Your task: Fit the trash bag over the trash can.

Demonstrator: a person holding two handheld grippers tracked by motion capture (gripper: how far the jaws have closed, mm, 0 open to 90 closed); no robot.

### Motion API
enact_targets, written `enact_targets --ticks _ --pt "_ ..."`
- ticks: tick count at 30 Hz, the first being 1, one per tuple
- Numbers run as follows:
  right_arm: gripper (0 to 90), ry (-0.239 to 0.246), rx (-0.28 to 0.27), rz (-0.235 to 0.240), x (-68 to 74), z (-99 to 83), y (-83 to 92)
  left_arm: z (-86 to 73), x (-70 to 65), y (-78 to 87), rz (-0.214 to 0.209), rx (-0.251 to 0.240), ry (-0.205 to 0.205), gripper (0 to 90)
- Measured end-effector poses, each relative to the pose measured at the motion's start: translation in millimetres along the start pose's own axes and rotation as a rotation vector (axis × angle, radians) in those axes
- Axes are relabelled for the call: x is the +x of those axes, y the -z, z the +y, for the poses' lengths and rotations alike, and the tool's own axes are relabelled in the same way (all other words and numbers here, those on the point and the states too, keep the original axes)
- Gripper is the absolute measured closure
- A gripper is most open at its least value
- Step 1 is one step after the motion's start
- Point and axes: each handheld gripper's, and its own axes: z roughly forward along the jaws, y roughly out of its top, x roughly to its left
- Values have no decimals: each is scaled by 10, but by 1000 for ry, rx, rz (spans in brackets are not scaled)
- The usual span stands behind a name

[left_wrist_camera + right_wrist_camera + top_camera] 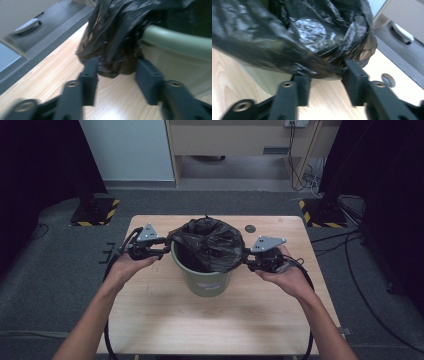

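both grippers' fingers [91,75] part-closed, pinching black bag [210,242] edges over green bin [206,282].

- We can read no text, brand or number anywhere in these views.
- We see a pale label [209,285] on the near side of the green bin [207,281], too small and blurred to read.
- We see yellow-and-black hazard stripes [113,210] on the floor bases far left and far right: a warning marking, no words.
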Motion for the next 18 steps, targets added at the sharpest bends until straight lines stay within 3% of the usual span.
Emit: enact_targets --ticks 1,4,6,8,10,18 --pt "723 1 0 9 10 -5 5 14 -26 -3 -13 3 -23 619" --pt "813 -6 -11 33 28 -5 19 51 -89 -33 -27 -3 -41 699" --pt "845 -21 -10 38 32 5 23 76 -124 -54 -15 16 -51 743" --pt "852 -41 -5 40 20 5 28 83 -148 -73 -14 11 -26 753" --pt "856 -50 -1 27 -3 1 32 97 -155 -87 -15 18 -36 754" --pt "864 -136 26 -59 -222 -31 54 271 -199 -342 4 3 6 751"
